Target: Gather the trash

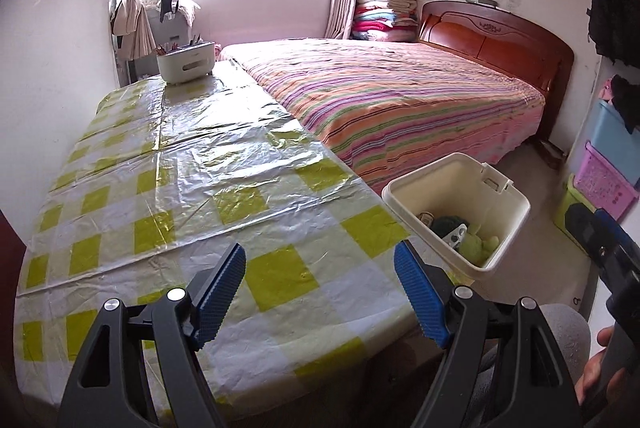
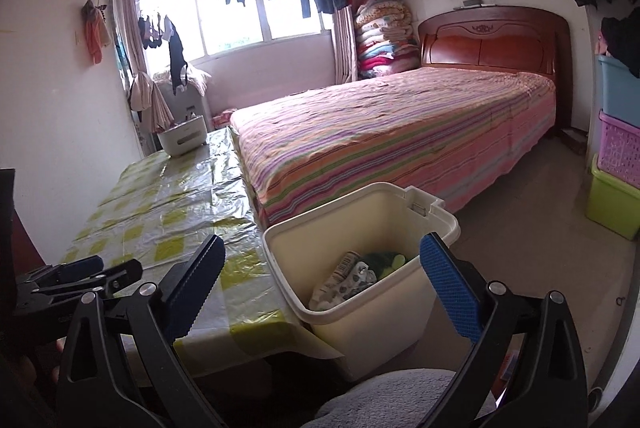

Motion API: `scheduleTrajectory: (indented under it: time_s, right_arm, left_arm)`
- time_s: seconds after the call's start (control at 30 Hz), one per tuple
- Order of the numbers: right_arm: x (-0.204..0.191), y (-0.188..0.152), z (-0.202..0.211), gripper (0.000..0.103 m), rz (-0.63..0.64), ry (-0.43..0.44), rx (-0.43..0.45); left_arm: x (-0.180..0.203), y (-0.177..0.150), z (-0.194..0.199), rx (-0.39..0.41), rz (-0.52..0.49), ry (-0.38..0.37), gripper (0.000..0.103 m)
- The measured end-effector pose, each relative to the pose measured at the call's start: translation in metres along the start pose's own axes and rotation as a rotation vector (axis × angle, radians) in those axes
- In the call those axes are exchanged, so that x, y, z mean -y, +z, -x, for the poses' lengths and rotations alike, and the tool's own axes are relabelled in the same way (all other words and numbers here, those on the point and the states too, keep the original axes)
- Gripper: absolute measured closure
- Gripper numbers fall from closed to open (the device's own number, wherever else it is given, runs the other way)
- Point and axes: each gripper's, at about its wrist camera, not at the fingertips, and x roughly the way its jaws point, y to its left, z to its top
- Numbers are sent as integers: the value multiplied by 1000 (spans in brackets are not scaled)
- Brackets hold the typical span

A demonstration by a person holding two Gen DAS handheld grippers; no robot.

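**A:** Trash looks already gathered; the cream bin (image 2: 360, 260) beside the surface (image 1: 192, 164) holds a crumpled wrapper (image 2: 344, 278) and some green scraps (image 2: 390, 262), and the checked cloth shows nothing loose near you. Which step do you judge yourself in?

**B:** Likely the tail of a drop; your right gripper (image 2: 320, 292) hangs just above the bin's near rim, jaws spread wide with nothing between them; your left gripper (image 1: 320, 292) sits over the near edge of the surface, jaws well apart and bare too.

**A:** And next?

**B:** You need a fresh target; only the white organiser (image 1: 186, 62) stands at the far end, and that reads as no trash; scan the surface once more before you commit.

**A:** Pose?

**B:** Both grippers tilt gently downward, side by side; your left points across the cloth, your right towards the bin; a hand (image 1: 600, 364) shows at the right edge of the left view.
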Motion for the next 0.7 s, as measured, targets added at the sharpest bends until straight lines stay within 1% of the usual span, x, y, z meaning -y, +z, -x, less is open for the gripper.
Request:
scheduleTrajectory:
  time_s: [0.17,0.4,0.7]
  right_arm:
    - [3,4,-6,7,-20,-15,-20]
    - [-2,5,-10,7,-2,-17,-29]
    - [2,5,-13,7,-7,-16,-44]
  left_arm:
    - [2,-1,0,-4,-8,-1,28]
    - [3,-2,-2,-16,-10,-7,28]
    - [10,-3,-7,-32,-42,5,28]
